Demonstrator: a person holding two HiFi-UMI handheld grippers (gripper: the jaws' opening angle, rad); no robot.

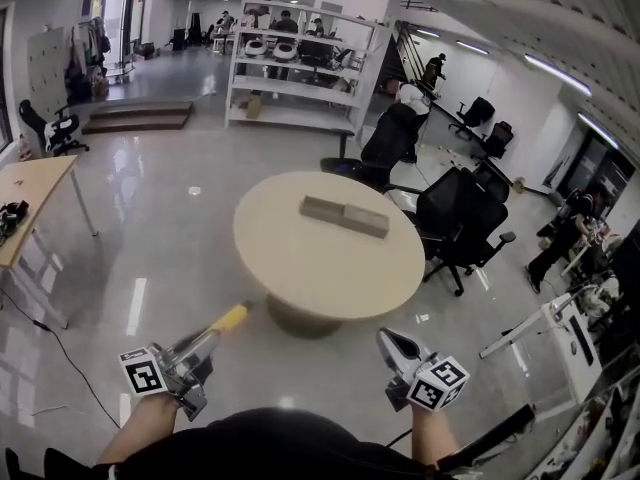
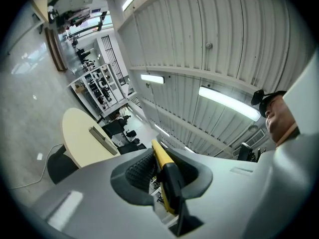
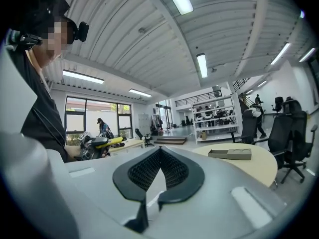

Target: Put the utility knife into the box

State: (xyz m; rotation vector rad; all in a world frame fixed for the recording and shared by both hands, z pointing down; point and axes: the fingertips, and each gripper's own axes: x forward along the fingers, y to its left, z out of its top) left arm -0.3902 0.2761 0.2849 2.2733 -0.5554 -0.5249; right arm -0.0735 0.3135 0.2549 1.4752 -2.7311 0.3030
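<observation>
A yellow utility knife [image 1: 230,318] sticks forward out of my left gripper [image 1: 205,340], which is shut on it, low in the head view over the shiny floor. In the left gripper view the knife [image 2: 162,169] stands on edge between the black pads. My right gripper [image 1: 392,343] is beside it on the right, shut with nothing in it; its pads meet at the tip [image 3: 158,156]. The long grey box [image 1: 344,216] lies open on the round beige table [image 1: 300,268] ahead, well beyond both grippers. It also shows as the box [image 3: 229,154] and the box [image 2: 103,139].
Black office chairs [image 1: 455,223] stand right of the table. A white shelving unit [image 1: 300,63] is behind it, a wooden desk [image 1: 30,193] at the left and a white desk [image 1: 555,328] at the right. People stand or sit at the back and far right. A cable [image 1: 60,353] crosses the floor.
</observation>
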